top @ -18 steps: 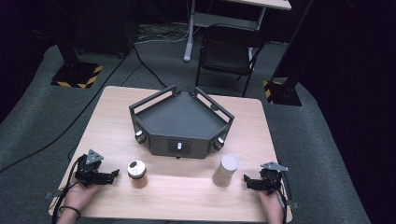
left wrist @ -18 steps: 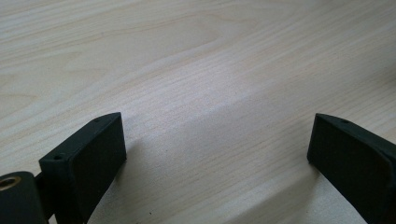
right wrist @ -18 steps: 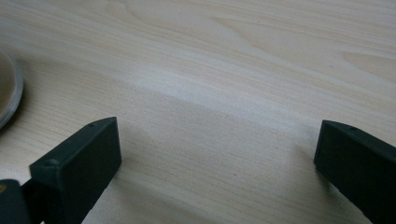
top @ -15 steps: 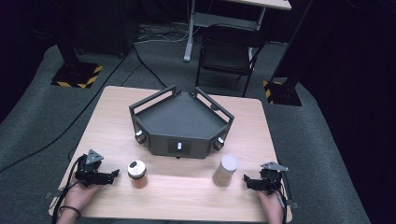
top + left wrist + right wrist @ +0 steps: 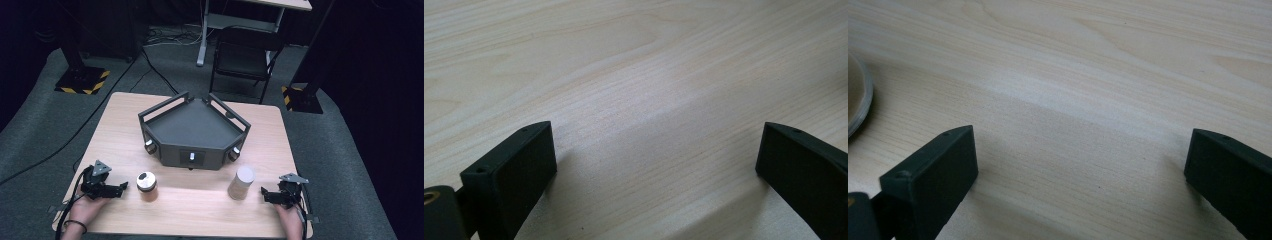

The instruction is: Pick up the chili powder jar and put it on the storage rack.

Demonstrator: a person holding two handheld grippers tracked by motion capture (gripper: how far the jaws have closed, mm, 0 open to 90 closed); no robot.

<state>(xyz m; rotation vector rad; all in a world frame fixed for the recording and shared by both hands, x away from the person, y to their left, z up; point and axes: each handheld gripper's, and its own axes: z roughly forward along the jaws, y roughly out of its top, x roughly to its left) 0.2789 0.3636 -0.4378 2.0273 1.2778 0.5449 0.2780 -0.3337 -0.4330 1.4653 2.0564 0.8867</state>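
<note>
A dark grey angular tray [image 5: 192, 127] with raised rails and front knobs stands mid-table. In front of it, a brown jar with a pale lid [image 5: 147, 184] sits at the left and a beige cylinder [image 5: 241, 182] at the right. My left gripper [image 5: 121, 186] rests low on the table left of the jar, pointing toward it, open. Its jaws are wide apart over bare wood [image 5: 649, 125]. My right gripper [image 5: 263, 194] lies right of the cylinder, pointing toward it, open. The cylinder's base [image 5: 858, 95] shows at the left edge of the right gripper view.
The wooden table [image 5: 200, 210] has bare room along its front between the two grippers. A black chair [image 5: 242, 60] and a desk leg [image 5: 202, 35] stand beyond the far edge. Stand bases with yellow-black tape [image 5: 82, 80] sit on the carpet.
</note>
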